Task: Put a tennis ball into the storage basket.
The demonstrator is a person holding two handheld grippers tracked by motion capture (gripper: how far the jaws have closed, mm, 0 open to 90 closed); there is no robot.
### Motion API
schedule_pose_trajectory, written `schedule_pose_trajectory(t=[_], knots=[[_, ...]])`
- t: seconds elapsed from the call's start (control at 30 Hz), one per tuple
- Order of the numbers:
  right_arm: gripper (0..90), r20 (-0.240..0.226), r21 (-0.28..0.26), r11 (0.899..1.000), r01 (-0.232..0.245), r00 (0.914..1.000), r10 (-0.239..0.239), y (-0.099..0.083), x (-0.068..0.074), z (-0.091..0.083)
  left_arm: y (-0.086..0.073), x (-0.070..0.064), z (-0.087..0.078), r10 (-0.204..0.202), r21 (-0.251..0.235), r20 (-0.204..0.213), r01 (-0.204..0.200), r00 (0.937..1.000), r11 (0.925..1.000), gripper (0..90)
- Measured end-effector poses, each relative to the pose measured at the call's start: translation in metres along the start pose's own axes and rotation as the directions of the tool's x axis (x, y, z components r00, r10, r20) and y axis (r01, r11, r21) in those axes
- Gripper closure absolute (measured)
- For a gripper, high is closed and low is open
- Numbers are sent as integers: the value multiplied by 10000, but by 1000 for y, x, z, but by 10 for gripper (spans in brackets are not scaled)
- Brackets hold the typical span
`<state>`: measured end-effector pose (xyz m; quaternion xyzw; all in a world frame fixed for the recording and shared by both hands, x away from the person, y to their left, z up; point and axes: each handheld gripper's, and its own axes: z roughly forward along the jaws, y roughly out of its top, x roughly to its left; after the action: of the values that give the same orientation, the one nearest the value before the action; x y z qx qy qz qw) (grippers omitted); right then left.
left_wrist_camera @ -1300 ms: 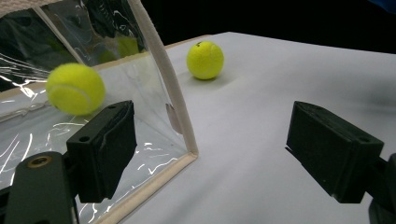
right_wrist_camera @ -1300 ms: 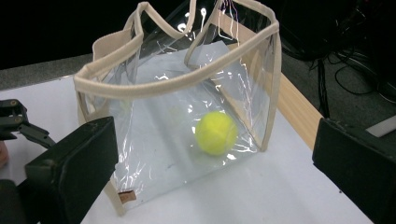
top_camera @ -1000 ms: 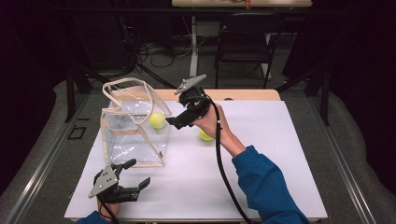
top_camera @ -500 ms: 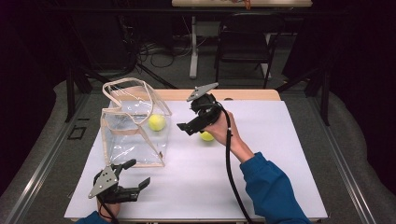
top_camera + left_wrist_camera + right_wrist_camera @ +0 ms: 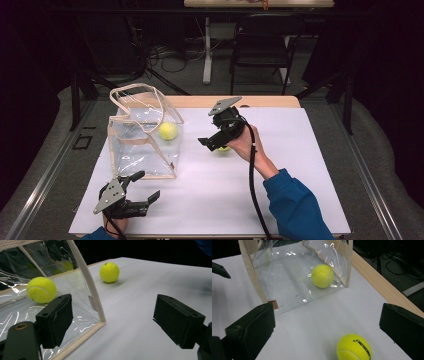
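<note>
The bag (image 5: 145, 142) is clear, glossy plastic film that creases and catches highlights, edged with matt beige woven cloth tape. The tennis balls, one inside the bag (image 5: 322, 275) and one on the table (image 5: 354, 347), have a fuzzy yellow felt nap, the latter bearing black print. The table (image 5: 300, 165) has a smooth matt white top with a light wood strip along its far edge, and the jaw pads of the right gripper (image 5: 324, 332) are matt black plastic.

Count: 2 tennis balls. One tennis ball (image 5: 168, 131) sits inside the clear bag (image 5: 142, 150), the other tennis ball (image 5: 223, 148) lies on the table just outside the bag. 1 clear bag, tan trim and handles. 2 grippers: left gripper (image 5: 141, 191) near the bag's front corner, right gripper (image 5: 206, 144) beside the bag, over the loose ball. 1 chair (image 5: 261, 47) beyond the bag.
</note>
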<state>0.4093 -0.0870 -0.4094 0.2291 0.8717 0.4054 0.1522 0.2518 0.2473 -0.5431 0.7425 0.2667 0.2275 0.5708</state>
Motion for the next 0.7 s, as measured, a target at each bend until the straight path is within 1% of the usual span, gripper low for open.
schedule_pose_trajectory(t=[0.07,0.37,0.5,0.57,0.6,0.63,0.7], knots=[[0,43,59,10000,-7,10000,7,-3,0,-1,0,0,0,17,-1,14,-17,10000,10000,158],[0,142,-49,10000,-74,9999,75,-17,0,-4,0,0,-1,54,-25,7,-54,10000,10000,158],[0,142,-49,10000,-74,9999,75,-17,0,-4,0,0,-1,54,-25,7,-54,10000,10000,158],[0,142,-49,10000,-74,9999,75,-17,0,-4,0,0,1,14,-31,73,-14,10000,10000,158],[0,174,37,9997,-240,9996,240,-30,-2,-4,0,0,1,14,-31,73,-14,10000,10000,158],[0,199,88,9994,-325,9993,323,-36,-3,-3,0,1,0,28,4,109,-28,9999,10000,158],[0,193,138,9993,-354,9992,351,-39,-3,-2,-1,1,0,5,10,97,-5,10000,10000,158]])
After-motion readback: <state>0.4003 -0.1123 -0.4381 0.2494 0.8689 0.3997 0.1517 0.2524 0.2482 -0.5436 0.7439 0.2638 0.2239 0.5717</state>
